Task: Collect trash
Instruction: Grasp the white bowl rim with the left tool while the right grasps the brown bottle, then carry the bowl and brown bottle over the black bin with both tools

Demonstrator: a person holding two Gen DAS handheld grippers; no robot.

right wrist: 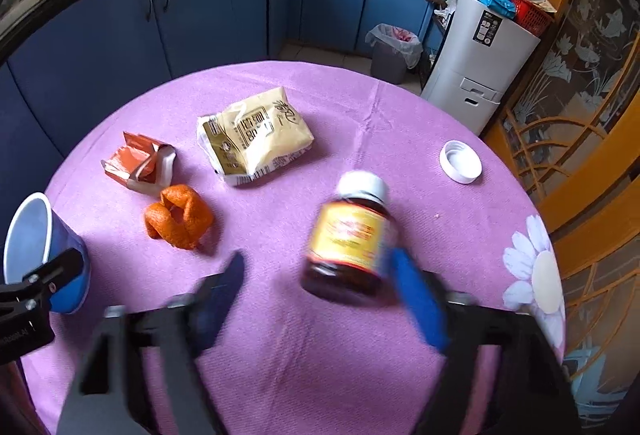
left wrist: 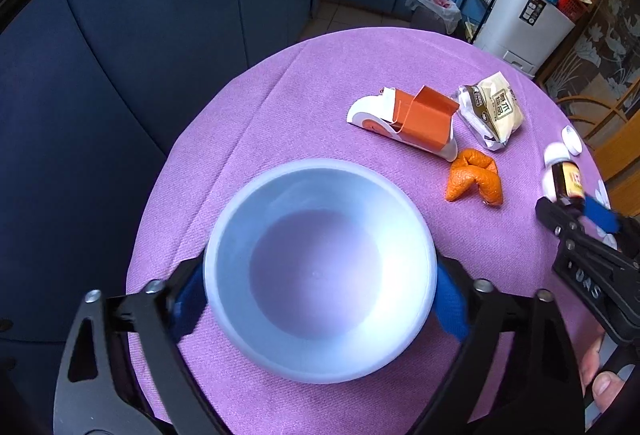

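Note:
A bowl, white inside and blue outside, stands on the purple tablecloth. My left gripper has a blue pad pressed on each side of its wall. A brown pill bottle with a yellow label and white cap lies tilted between the fingers of my right gripper. Its right pad touches the bottle, while the left finger stands well apart from it; this part of the view is blurred. On the cloth lie an orange peel, a beige snack packet, a crushed orange carton and a loose white cap.
Blue cabinets run along the far wall. A lined trash bin stands on the floor beyond the table, beside a tall white appliance and a rack. A person's fingers hold the right gripper's handle. The round table's edge lies close on every side.

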